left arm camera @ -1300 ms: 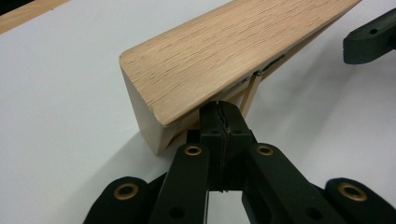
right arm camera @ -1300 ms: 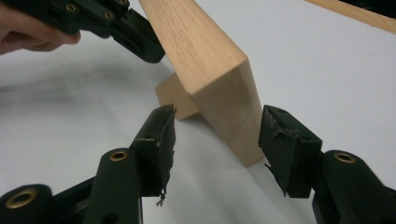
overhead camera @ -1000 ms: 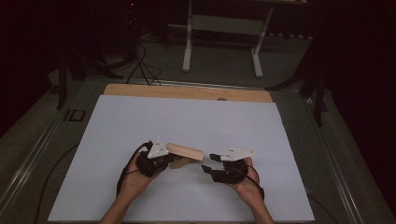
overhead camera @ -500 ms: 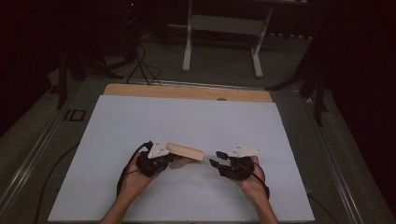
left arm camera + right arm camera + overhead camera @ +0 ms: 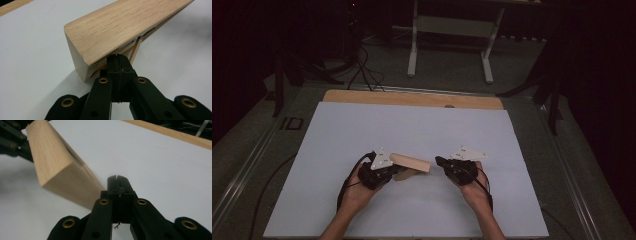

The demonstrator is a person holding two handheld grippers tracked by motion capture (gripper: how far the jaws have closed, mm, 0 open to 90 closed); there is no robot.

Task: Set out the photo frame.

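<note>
White table cover [image 5: 422, 125], dark room

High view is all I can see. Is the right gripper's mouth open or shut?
Observer: Shut. The right gripper has its jaws pressed together with nothing between them.
Operator: What's under the wood?
Observer: A thin wooden strip slants down from the underside of the wooden block.
Operator: And the left one's mouth?
Observer: The left gripper is shut too, with its tips right under the block's lower edge. I cannot tell whether they pinch anything.
</note>
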